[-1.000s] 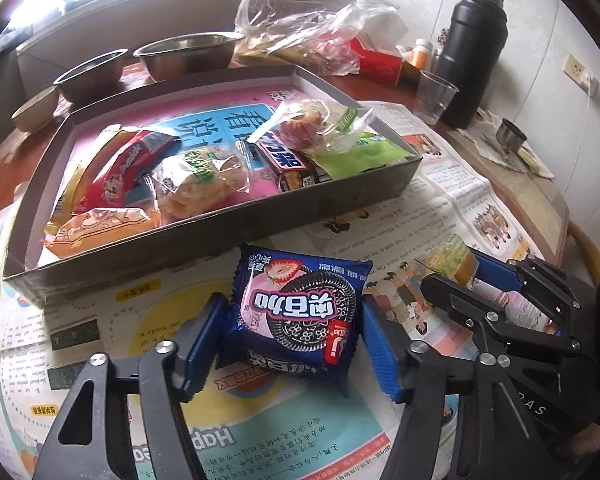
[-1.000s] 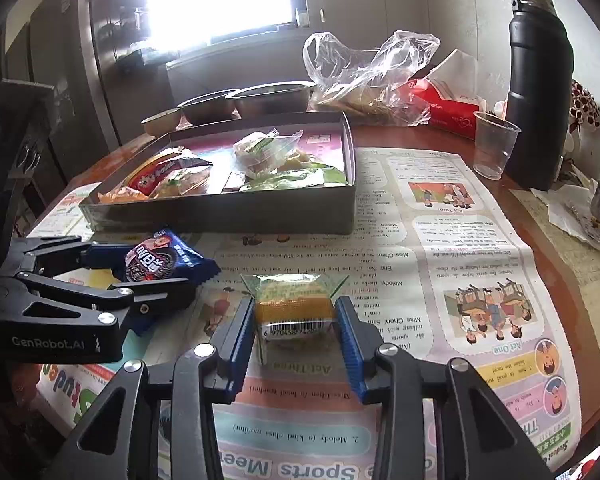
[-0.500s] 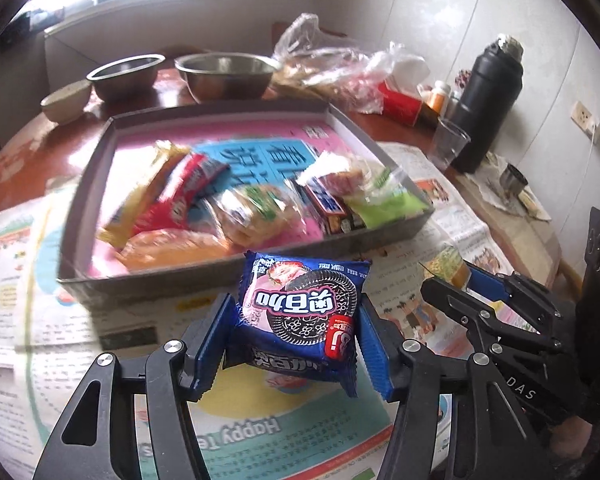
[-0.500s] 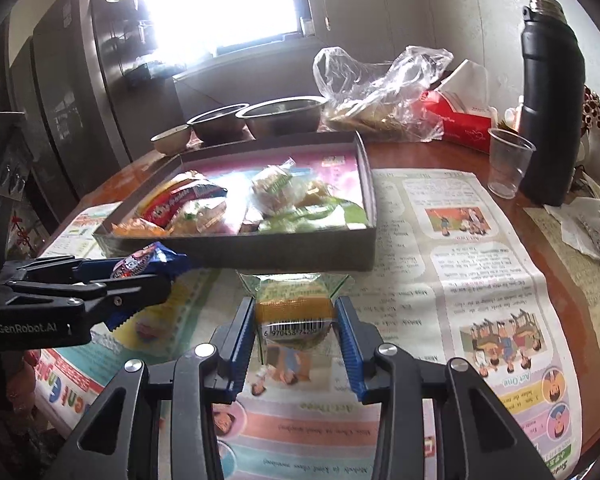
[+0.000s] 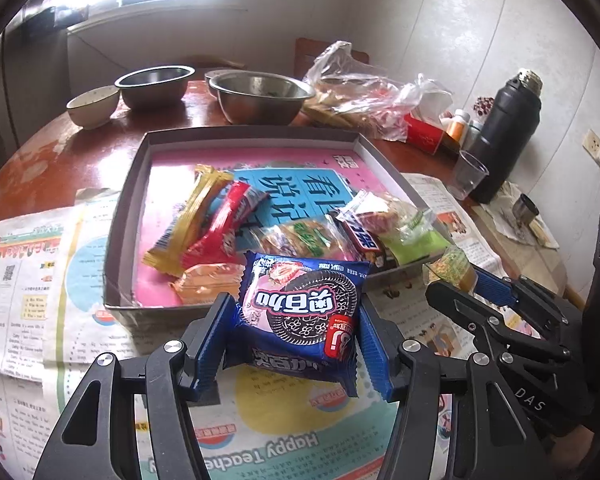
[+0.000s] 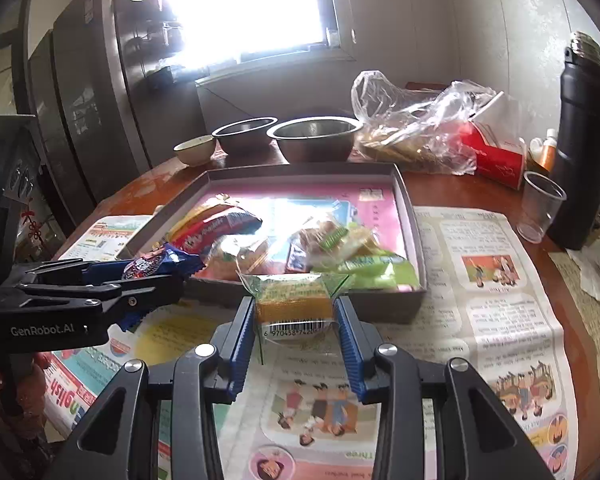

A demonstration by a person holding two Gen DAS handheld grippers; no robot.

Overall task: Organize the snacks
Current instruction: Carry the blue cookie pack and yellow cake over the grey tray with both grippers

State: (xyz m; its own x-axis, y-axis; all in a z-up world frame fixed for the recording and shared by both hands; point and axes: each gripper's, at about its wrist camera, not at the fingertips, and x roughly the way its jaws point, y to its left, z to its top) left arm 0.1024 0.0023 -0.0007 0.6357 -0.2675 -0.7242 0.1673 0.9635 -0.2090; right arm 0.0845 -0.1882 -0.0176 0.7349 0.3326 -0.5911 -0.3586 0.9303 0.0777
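The left hand-held gripper (image 5: 296, 344) grasps a blue cookie packet (image 5: 300, 316), its blue pads (image 5: 216, 344) pressed on both sides of the wrapper, and holds it clear of the newspaper (image 5: 32, 280) that covers the table (image 5: 52, 148). To its right, the right hand-held gripper (image 6: 296, 332) is clenched on a small yellow cake in a clear wrapper (image 6: 294, 306), barcode end toward the camera, also lifted off the paper.

Just beyond both grippers lies a shallow grey box lid (image 5: 120, 216) with a pink and blue printed floor. Snacks lie across its near half: a yellow bar (image 5: 188, 216) and a red bar (image 5: 228, 224) to the left, an orange packet (image 5: 204, 284) close to the near wall, clear-wrapped pastries (image 5: 300, 236) in the middle, and a green packet (image 5: 416, 240) at the right corner.

Farther off to the right stand a clear plastic cup (image 6: 540, 208) and a tall black flask (image 6: 584, 140). Behind the lid sit two steel bowls (image 5: 260, 96), a small ceramic bowl (image 5: 94, 104), and a crumpled clear plastic bag (image 5: 364, 88) that appears to hold food, beside a red box (image 6: 496, 152).
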